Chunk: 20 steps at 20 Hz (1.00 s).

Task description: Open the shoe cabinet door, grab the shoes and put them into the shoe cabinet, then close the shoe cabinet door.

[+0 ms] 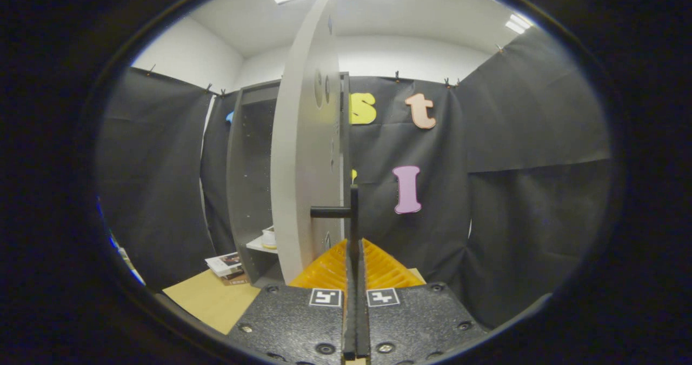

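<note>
The grey shoe cabinet (246, 181) stands against the booth wall, its inside open to view. Its pale door (305, 159) is swung out toward me and I see it almost edge-on. A black bar handle (354, 208) stands off the door on a short stub (330, 211). My gripper (354, 249) is shut on this handle, the bar running upright between the two fingers. On a low white shelf (258, 245) inside the cabinet sits a white thing with a yellowish base (268, 237), perhaps a shoe, half hidden by the door.
A small stack of books or magazines (227, 265) lies on the light wooden floor (211, 300) by the cabinet's foot. Black cloth walls close in on the left, behind and on the right.
</note>
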{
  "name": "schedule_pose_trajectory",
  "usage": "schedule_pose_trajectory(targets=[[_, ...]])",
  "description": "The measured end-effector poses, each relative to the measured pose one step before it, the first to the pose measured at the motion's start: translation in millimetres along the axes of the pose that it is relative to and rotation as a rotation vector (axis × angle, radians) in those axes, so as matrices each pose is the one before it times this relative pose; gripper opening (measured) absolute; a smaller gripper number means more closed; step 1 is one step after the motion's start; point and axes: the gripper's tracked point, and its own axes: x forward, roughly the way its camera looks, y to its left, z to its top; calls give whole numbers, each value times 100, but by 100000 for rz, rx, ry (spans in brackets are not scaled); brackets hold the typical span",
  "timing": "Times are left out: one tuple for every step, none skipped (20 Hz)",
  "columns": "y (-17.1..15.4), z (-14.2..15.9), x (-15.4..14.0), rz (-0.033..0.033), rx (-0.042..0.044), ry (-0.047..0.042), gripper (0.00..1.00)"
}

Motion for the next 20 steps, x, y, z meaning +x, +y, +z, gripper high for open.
schedule_pose_trajectory(targets=[[-80,-127,10,-524,-1550,141,5],[-80,91,-328,-104,-1276,-372,5],[-234,372,-620,-656,-906,-2810,5],[-12,691,-864,264,-795,-3363,7],[13,563,-951,-72,-894,-2816,13],[-117,82,-1176,-1518,162,-1432,18],[290,-240,-1164,244,777,956,26],[957,-1070,-1224,1107,832,2555,26],[923,-600,-1099,1495,1775,906,28],[994,-282,-560,1322,1459,757,30],[754,-902,-388,1409,-9,1329,42],[1230,-981,-590,2120,-13,860,50],[1349,-1172,-172,2035,136,384,61],[1306,-1416,-140,1734,-735,1410,72],[1232,-1635,89,2038,-1396,2503,83],[1383,-1494,336,2766,73,1673,89],[1279,-1151,724,2189,528,1040,100],[812,-992,806,1383,-112,1108,100],[357,-986,840,-315,487,1051,100],[699,-768,986,245,785,-60,100]])
